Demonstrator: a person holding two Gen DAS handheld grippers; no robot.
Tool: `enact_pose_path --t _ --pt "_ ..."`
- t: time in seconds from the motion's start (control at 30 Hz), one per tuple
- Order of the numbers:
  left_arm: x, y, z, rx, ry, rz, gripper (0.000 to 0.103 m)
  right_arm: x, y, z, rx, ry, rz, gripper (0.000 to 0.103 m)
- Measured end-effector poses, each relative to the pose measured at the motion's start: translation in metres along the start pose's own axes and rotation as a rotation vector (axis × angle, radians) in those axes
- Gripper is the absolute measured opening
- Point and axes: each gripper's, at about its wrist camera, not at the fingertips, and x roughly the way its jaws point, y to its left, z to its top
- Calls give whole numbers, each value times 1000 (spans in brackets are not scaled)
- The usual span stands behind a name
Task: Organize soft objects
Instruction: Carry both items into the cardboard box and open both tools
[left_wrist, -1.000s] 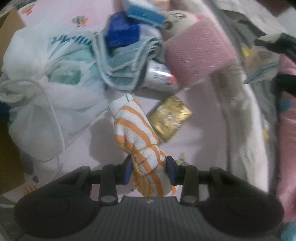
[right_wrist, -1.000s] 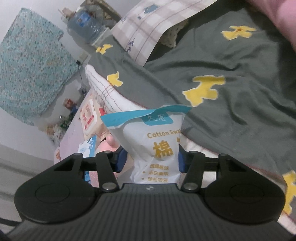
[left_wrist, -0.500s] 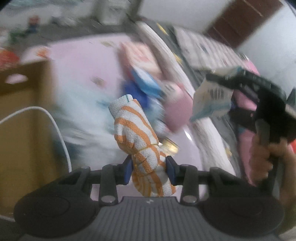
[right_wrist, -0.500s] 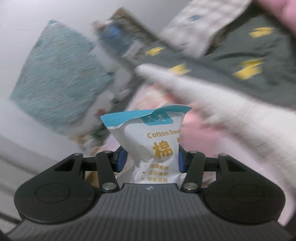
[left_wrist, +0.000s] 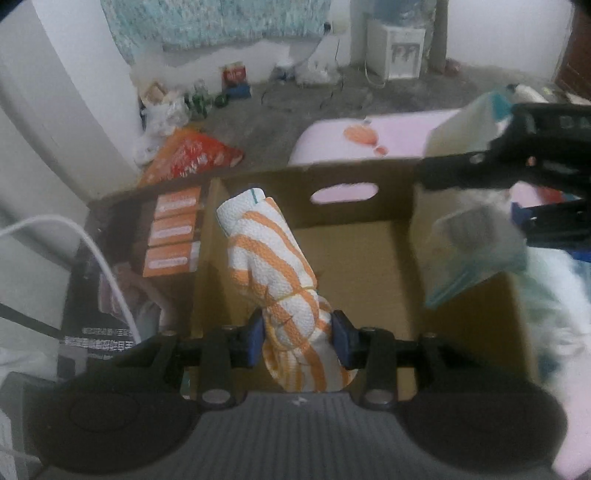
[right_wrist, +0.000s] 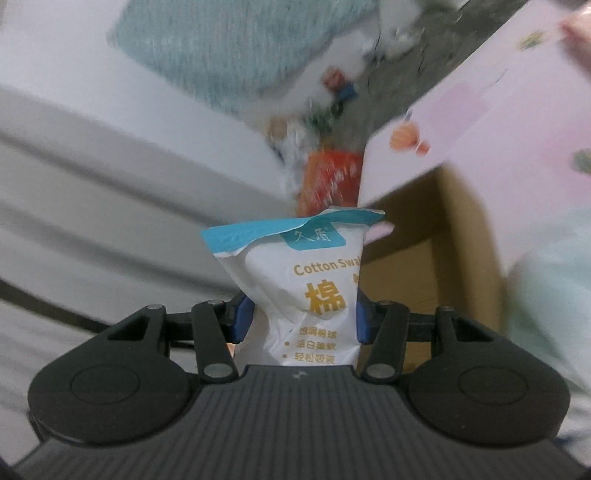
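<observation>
Gripping orange-striped white rolled cloth (left_wrist: 273, 273), left tongs (left_wrist: 298, 338) at frame ctr over brown cardboard box (left_wrist: 369, 254); right tongs (right_wrist: 300, 320) clamp white cotton-swab pouch (right_wrist: 299, 280).

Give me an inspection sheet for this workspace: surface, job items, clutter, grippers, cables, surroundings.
Surface: pink sheet behind an open cardboard box.
Job's things: striped cloth and cotton swab bag, both held; box floor bare where visible.
Clutter: red snack bag and bottles on the floor.
Grippers: left gripper shut on the cloth above the box; right gripper shut on the bag.
Cables: white cable left of the box.
Surroundings: grey floor, white wall, teal hanging, water dispenser.
</observation>
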Motion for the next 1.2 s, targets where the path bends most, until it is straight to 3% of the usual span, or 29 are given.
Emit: enact_pose_path --t 0.17,0.4,0.63,0.93,1.07,1.2 --pt "44 13 12 49 21 -17 39 69 9 -4 -33 76 -67 51" --pt "71 18 8 120 30 -41 40 107 -13 8 69 122 -65 52" --pt "100 16 12 176 59 -7 43 148 -34 6 97 171 -94 53" --pt "103 15 10 183 55 1 45 167 -42 0 101 176 -110 54" --pt "95 16 10 167 53 6 54 170 -41 -3 91 183 -114 55" --pt "82 20 5 137 46 12 63 176 -40 -1 60 193 -122 72"
